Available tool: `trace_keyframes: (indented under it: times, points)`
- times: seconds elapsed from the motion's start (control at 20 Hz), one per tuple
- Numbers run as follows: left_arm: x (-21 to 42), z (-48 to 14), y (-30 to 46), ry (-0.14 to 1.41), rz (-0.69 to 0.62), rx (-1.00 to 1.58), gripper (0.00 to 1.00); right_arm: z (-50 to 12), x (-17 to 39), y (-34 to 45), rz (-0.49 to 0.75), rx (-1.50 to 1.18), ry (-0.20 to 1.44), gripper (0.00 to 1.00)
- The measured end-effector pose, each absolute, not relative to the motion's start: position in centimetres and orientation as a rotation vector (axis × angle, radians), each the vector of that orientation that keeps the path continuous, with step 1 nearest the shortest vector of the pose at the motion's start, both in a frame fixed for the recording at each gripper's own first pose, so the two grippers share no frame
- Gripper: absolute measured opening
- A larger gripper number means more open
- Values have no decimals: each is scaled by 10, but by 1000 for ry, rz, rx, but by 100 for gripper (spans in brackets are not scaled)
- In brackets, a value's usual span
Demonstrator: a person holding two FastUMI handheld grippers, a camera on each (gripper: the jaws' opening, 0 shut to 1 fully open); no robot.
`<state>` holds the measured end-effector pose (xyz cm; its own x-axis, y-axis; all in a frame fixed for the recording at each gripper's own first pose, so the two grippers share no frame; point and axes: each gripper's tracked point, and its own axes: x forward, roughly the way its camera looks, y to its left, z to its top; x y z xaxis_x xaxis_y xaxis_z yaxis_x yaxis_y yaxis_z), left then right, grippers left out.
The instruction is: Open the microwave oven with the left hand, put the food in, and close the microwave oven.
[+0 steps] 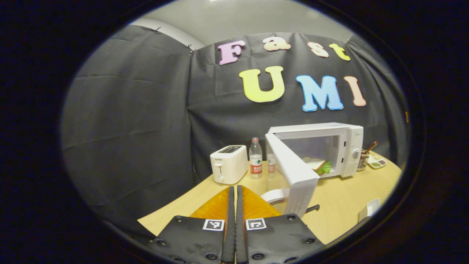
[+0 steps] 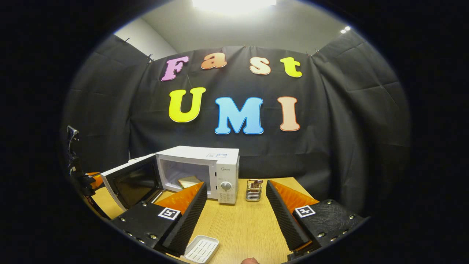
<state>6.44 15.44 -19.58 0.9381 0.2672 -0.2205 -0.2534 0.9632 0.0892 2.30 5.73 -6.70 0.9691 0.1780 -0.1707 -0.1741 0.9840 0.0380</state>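
microwave [image 2: 199, 172] door [image 1: 293, 168] open | sandwich [image 1: 317, 165] inside | left gripper [image 1: 234, 205] fingers pressed together, holding nothing | right gripper [image 2: 234, 205] fingers spread wide, holding nothing

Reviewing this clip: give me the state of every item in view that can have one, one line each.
microwave oven: upright on the table.
microwave door: swung wide open.
sandwich: lying inside the cavity.
left gripper: shut, holding nothing.
right gripper: open, holding nothing.
toaster: upright; slot contents not visible.
water bottle: upright, capped.
white tray: lying flat on the table, nothing in it.
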Motion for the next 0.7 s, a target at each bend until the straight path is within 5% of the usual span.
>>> trace_keyframes:
  times: [0.7]
  points:
    - [115, -173, 33, 212, -50, 55, 7, -69, 23, 46, 122, 58, 198, 98]
